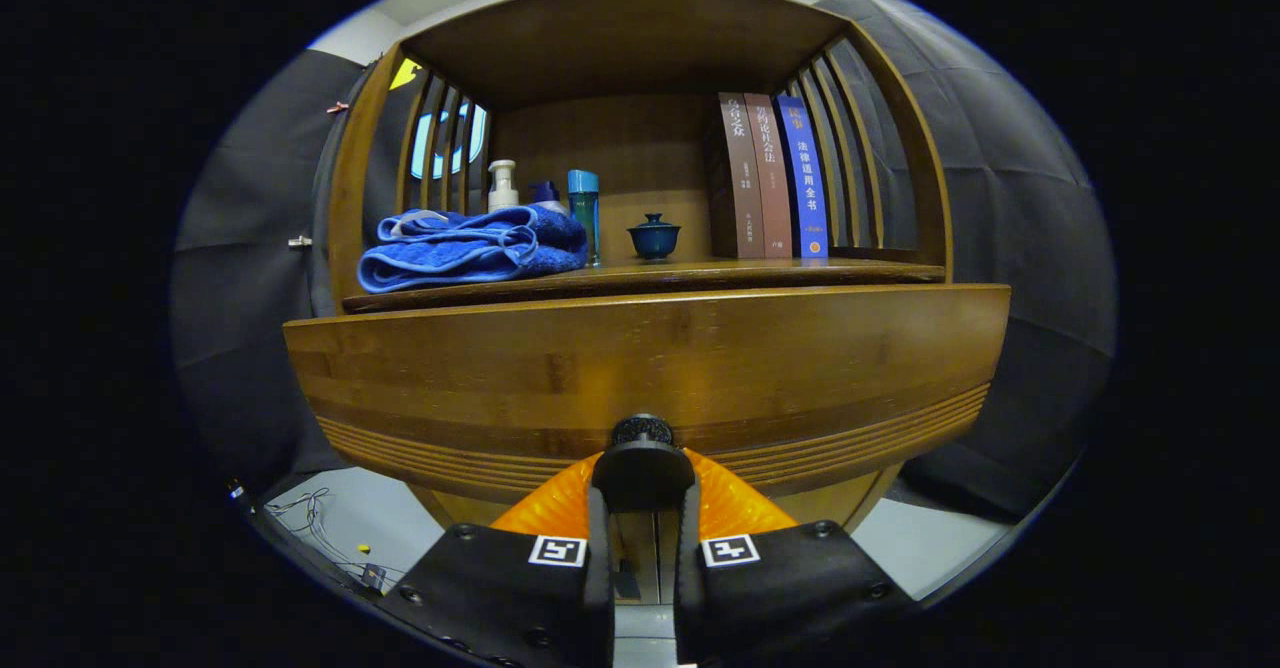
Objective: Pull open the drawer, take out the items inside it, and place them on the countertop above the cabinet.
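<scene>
Closest to me, my claw (642, 478) had its two fingers drawn in around the dark knob (642, 432) of the drawer (640, 373), one finger on each side of it and pressing, so it was clamped on the knob. That knob sat low on the middle of the wooden drawer front, which bulged toward me and stood forward of the cabinet. I could not see into the drawer from there, so what lay inside was hidden.

Above the drawer ran the countertop (760, 270). On it, over the drawer's left part, lay a folded blue towel (470, 246). Behind the towel stood a white pump bottle (502, 186), and just right of the towel a teal bottle (584, 210). Over the knob sat a small dark lidded cup (654, 236). Right of the cup, three books (775, 178) stood upright against the slatted side.
</scene>
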Tool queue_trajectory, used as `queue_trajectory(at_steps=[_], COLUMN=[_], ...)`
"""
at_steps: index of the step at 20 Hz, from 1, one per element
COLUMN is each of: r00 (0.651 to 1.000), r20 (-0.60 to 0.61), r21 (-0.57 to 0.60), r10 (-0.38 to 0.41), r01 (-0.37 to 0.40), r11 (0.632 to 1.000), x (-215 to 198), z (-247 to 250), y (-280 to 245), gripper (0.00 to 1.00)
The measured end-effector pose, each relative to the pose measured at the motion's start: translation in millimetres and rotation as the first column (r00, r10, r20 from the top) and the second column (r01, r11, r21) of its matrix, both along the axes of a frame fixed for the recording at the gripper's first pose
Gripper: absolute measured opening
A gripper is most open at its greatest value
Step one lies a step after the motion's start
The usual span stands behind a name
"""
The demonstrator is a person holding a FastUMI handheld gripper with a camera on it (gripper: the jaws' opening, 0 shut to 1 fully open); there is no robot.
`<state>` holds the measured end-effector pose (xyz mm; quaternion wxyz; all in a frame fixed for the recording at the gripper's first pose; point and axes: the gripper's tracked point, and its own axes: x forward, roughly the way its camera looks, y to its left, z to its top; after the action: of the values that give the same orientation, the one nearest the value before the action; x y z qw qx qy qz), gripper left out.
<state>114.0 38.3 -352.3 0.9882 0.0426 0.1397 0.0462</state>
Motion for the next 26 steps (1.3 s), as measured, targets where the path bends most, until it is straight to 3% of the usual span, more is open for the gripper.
queue_trajectory(at_steps=[11, 21, 24, 26], r00=[1.000, 0.999, 1.000, 0.998], r20=[-0.002, -0.038, 0.002, 0.040], r21=[0.010, -0.020, 0.012, 0.063], r10=[-0.010, -0.024, -0.019, -0.057], r01=[0.010, 0.023, 0.019, 0.054], r11=[1.000, 1.000, 1.000, 0.997], x=[-72.0, -87.6, -97.0, -102.1], z=[7.6, 0.6, 21.1, 43.1], y=[-7.1, -8.7, -3.6, -10.3], gripper=[0.27, 0.27, 0.58, 0.78])
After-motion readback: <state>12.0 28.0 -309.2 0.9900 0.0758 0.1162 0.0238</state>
